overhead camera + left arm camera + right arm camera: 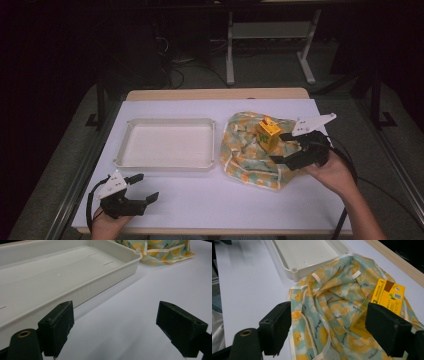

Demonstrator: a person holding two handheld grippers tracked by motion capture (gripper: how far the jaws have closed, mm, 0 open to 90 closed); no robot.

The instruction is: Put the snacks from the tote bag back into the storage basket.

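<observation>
yellow carton [269, 134] upright on crumpled lemon-print cloth [245, 150], right of centre in the high view, just right of white tray [169, 164]. in the right gripper view, carton [387, 296] at the right edge, partly behind the right jaw, cloth [329, 312] bunched beneath and touching the tray corner [294, 271].

right gripper [285, 148] at the cloth's right side, jaws spread wide and holding nothing, one tip near the carton's side, the other lower over the cloth. not clear from the high view whether the upper tip touches the carton; looks just beside it. in its own view, jaws stand well apart with cloth between them and the carton off-line to the right.

left gripper [142, 187] at lower left of the high view, jaws spread, empty, low over bare white table [240, 205], near the tray's front wall. in the left gripper view, tray [75, 290] fills upper left, cloth corner [165, 252] at top right.

step in hand, by judgement: approach for a grasp on the carton, likely for a move into the tray. not yet gripped.

next move calls for: swinging the right gripper so the carton sits squarely between the jaws, closing across its flat sides, keeping cloth folds out of the pinch. then lifting straight up to avoid dragging the cloth. soft footing underneath means the carton may tip if nudged first.
</observation>
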